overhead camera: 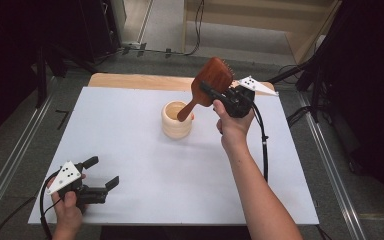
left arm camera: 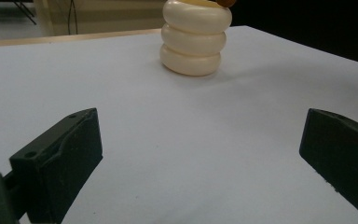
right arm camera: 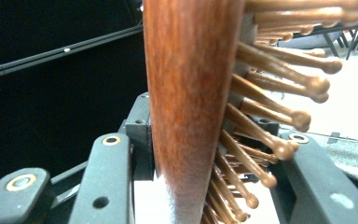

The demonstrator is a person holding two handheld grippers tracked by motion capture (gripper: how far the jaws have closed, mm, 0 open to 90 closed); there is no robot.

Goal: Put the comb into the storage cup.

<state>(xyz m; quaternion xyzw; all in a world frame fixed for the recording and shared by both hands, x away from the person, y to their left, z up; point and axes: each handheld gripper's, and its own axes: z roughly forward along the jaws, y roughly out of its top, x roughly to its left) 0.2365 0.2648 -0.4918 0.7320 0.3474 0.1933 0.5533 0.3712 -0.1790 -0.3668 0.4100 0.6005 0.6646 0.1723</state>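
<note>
Wooden brush [overhead camera: 211,81] is clamped in my right jaws [overhead camera: 219,93], handle tip at the cup [overhead camera: 176,120] mouth, not yet dropped in; left jaws [overhead camera: 101,172] wide open, empty.

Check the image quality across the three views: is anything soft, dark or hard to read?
High view: evenly lit white table, dark surroundings, hairbrush and cup readable. Left gripper view: cup fairly sharp, the near black fingers slightly soft, a faint shadow beside the cup. Right gripper view: the hairbrush sits so close that its wood is blurred; the left side is nearly black.
</note>
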